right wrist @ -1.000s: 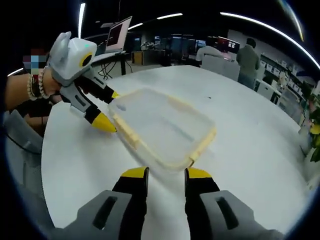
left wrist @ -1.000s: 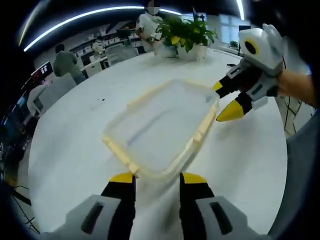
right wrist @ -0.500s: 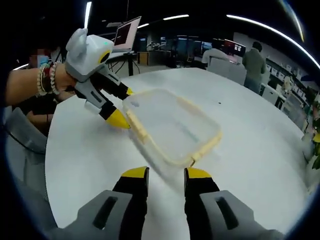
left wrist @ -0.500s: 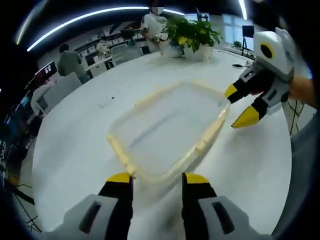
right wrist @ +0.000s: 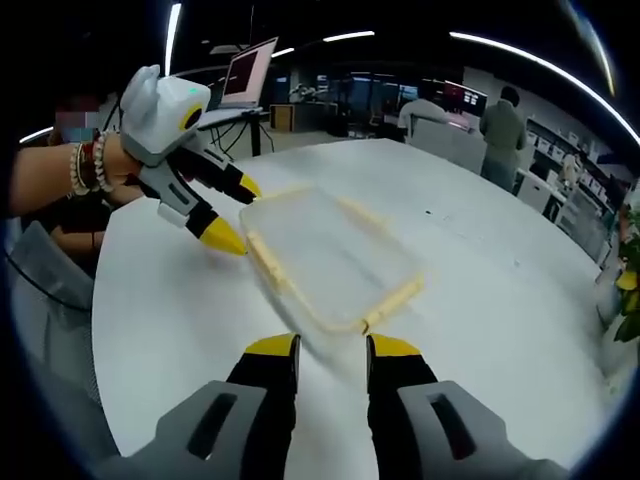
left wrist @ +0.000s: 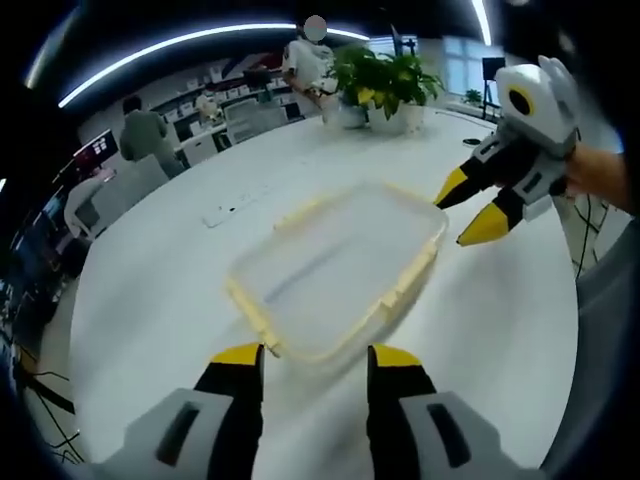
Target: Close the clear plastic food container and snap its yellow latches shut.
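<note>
Left gripper view: the clear container (left wrist: 335, 275) with yellow latches (left wrist: 408, 283) lies on the white worktop (left wrist: 150, 300), just ahead of the left hand-held gripper (left wrist: 312, 356), its jaws spread and empty; the right hand-held gripper (left wrist: 463, 210) hangs spread beside the container's far corner; potted plants (left wrist: 385, 80) stand beyond.

Right gripper view: the container (right wrist: 330, 255) lies ahead of the right hand-held gripper (right wrist: 330, 345); the left hand-held gripper (right wrist: 233, 213) is at its far end.

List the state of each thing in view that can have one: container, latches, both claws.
Clear plastic food container: lid on, resting flat on the white table.
Yellow latches: blurred; cannot tell whether snapped.
Left claw: open, holding nothing, beside one container end.
Right claw: open, holding nothing, beside the opposite end.
</note>
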`<state>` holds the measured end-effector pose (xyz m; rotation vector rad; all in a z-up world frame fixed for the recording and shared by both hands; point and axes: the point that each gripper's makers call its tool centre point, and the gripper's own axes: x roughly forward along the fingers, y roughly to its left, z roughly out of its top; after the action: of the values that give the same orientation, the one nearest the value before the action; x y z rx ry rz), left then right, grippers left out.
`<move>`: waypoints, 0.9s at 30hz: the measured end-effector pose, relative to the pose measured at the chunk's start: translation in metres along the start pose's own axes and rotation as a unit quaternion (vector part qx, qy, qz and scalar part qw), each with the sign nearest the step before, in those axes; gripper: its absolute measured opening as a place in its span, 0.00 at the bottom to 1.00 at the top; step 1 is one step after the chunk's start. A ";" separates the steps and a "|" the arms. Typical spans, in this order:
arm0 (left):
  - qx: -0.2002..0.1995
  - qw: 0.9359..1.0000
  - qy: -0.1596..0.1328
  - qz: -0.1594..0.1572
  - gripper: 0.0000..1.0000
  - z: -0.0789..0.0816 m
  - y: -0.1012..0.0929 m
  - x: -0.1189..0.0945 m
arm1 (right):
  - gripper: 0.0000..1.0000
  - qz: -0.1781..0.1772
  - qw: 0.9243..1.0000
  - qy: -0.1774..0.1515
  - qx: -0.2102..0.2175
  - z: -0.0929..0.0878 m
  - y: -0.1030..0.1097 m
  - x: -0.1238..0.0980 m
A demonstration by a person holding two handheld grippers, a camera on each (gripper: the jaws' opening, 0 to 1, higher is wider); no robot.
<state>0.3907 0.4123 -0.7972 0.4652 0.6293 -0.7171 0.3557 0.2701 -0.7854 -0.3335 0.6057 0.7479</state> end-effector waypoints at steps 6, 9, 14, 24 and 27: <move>0.000 1.000 -0.003 -0.016 0.35 0.002 -0.014 -0.002 | 0.25 -0.004 1.000 0.006 -0.008 -0.001 0.001 0.001; 0.005 1.000 -0.005 -0.022 0.35 0.002 -0.018 -0.002 | 0.26 -0.013 1.000 0.011 -0.009 -0.004 -0.002 0.000; 0.003 1.000 -0.006 -0.024 0.34 0.003 -0.018 -0.002 | 0.25 -0.014 1.000 0.007 0.002 -0.003 -0.003 -0.002; -0.067 0.995 -0.066 -0.025 0.54 0.017 -0.019 -0.028 | 0.48 -0.009 1.000 -0.005 0.012 0.007 0.004 -0.025; -0.069 0.994 -0.081 -0.021 0.64 0.021 -0.021 -0.041 | 0.52 -0.017 1.000 -0.015 -0.004 0.009 0.006 -0.038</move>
<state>0.3588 0.4046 -0.7582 0.2643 0.5322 -0.7374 0.3327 0.2586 -0.7549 -0.3392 0.5679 0.7214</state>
